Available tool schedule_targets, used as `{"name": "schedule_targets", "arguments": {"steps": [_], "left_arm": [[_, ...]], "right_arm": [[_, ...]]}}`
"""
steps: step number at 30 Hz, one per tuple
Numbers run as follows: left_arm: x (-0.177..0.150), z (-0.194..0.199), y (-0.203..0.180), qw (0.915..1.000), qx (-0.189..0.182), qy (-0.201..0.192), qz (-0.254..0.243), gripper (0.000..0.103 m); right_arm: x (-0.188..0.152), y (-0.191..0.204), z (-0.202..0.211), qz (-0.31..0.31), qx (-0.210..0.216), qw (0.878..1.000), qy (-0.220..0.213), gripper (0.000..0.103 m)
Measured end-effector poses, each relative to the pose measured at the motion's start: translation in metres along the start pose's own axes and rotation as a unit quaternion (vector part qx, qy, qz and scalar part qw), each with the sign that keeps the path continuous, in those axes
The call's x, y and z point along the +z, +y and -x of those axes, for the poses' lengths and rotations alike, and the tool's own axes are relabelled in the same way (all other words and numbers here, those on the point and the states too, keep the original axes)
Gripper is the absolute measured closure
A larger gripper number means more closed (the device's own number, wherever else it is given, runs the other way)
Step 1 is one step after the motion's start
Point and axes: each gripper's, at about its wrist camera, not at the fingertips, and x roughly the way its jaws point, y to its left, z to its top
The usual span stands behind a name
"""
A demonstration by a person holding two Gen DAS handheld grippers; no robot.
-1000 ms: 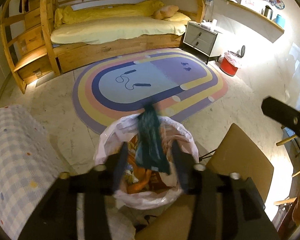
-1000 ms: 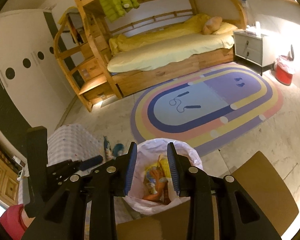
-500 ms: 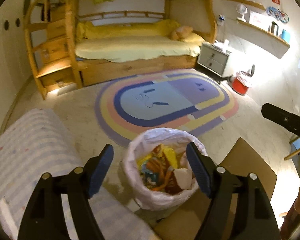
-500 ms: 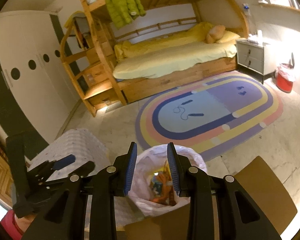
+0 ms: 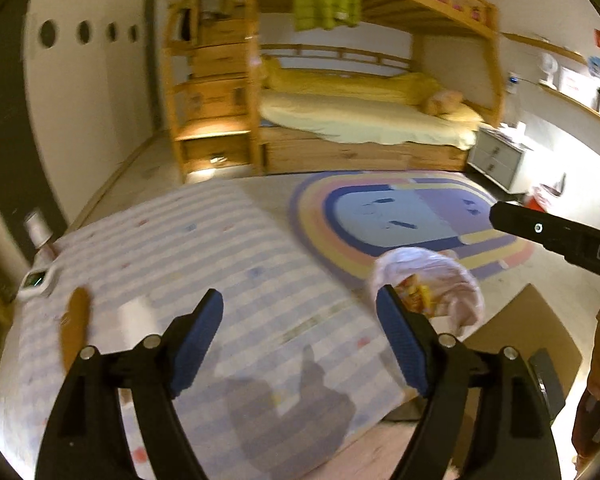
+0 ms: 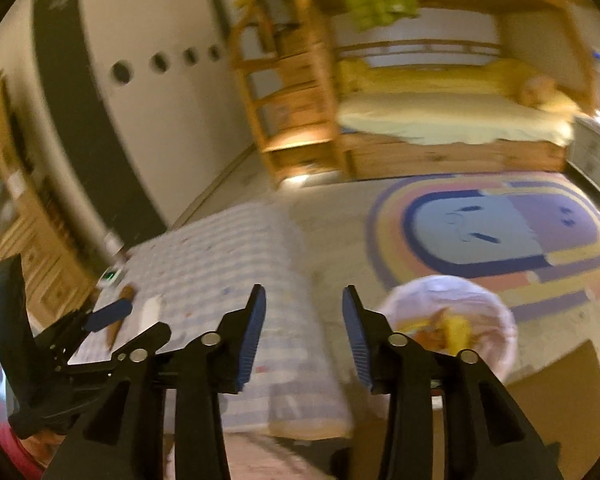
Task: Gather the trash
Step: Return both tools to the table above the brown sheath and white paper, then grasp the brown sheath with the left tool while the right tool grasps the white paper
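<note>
The left hand-held gripper, jaws opening and empty, has dropped its teal scrap and swung from the lined trash bin toward the desk. The right hand-held gripper follows, also opening, empty. More desk litter likely comes next.

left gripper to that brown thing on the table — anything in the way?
Nothing visible. The left gripper, opening and empty, has only bare checked tablecloth between it and the brown piece; a white scrap lies just beside that line.

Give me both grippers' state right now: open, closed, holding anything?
Left gripper: open wide and opening, nothing between its fingers.
Right gripper: open and opening, nothing between its fingers.
</note>
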Motion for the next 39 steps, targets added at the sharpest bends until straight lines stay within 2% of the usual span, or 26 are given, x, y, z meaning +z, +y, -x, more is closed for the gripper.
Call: {"name": "schedule_targets", "arguments": {"steps": [4,8,12,17,21,25,27,30,33,39], "left_arm": [[-0.020,0.015,0.040,0.9986,0.045,0.005,0.028,0.024],[-0.039,0.030,0.084,0.9935,0.092,0.017,0.065,0.024],[-0.062,0.043,0.134,0.9844,0.142,0.024,0.101,0.024],[-0.078,0.054,0.178,0.9744,0.178,0.026,0.135,0.024],[-0.088,0.062,0.197,0.9704,0.188,0.026,0.150,0.024],[-0.095,0.064,0.207,0.9682,0.189,0.030,0.161,0.024],[-0.096,0.061,0.211,0.9679,0.188,0.032,0.164,0.024],[-0.097,0.060,0.213,0.9669,0.188,0.036,0.169,0.024],[-0.099,0.057,0.216,0.9663,0.187,0.040,0.173,0.024],[-0.100,0.056,0.215,0.9661,0.181,0.045,0.179,0.024]], "right_arm": [[-0.004,0.048,-0.024,0.039,0.033,0.998,0.022,0.058],[-0.012,0.090,-0.048,0.062,0.054,0.995,0.049,0.058],[-0.023,0.127,-0.070,0.088,0.076,0.990,0.077,0.058],[-0.040,0.180,-0.102,0.128,0.100,0.980,0.119,0.058],[-0.051,0.206,-0.124,0.147,0.103,0.973,0.144,0.058],[-0.064,0.226,-0.145,0.166,0.087,0.967,0.171,0.058],[-0.068,0.231,-0.155,0.166,0.076,0.966,0.181,0.052],[-0.071,0.234,-0.161,0.165,0.067,0.966,0.186,0.046],[-0.078,0.238,-0.166,0.171,0.056,0.964,0.197,0.046],[-0.087,0.245,-0.164,0.204,0.026,0.961,0.186,0.046]]}}
